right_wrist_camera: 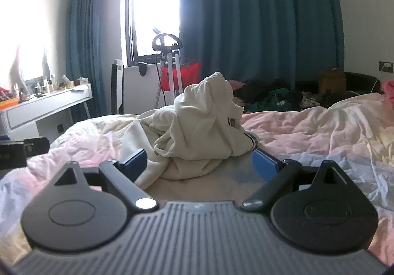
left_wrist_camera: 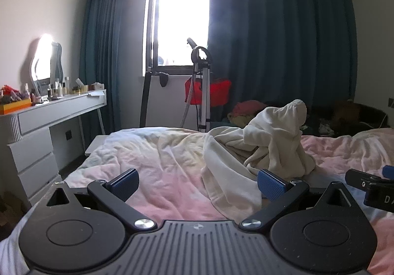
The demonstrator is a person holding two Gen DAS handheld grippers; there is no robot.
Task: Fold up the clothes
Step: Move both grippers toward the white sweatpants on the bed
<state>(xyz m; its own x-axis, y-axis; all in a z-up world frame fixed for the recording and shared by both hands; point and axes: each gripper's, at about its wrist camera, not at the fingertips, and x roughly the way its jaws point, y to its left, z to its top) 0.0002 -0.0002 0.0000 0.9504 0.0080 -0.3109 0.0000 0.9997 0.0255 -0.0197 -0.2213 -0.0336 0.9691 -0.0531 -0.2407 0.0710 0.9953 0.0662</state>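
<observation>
Sweatshirt point(right_wrist_camera: 197, 127), cream and hooded, lies crumpled in a heap on the pink quilt point(right_wrist_camera: 320, 127) of the bed, its hood standing up toward the blue curtain. Left gripper point(left_wrist_camera: 198, 182) and right gripper point(right_wrist_camera: 200, 164) both hover low before the heap, jaws spread wide and holding nothing.

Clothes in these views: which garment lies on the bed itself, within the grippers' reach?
The cream hoodie, crumpled on the pink duvet. The dark, green and pink clothes are piled beyond the bed by the curtain.
</observation>
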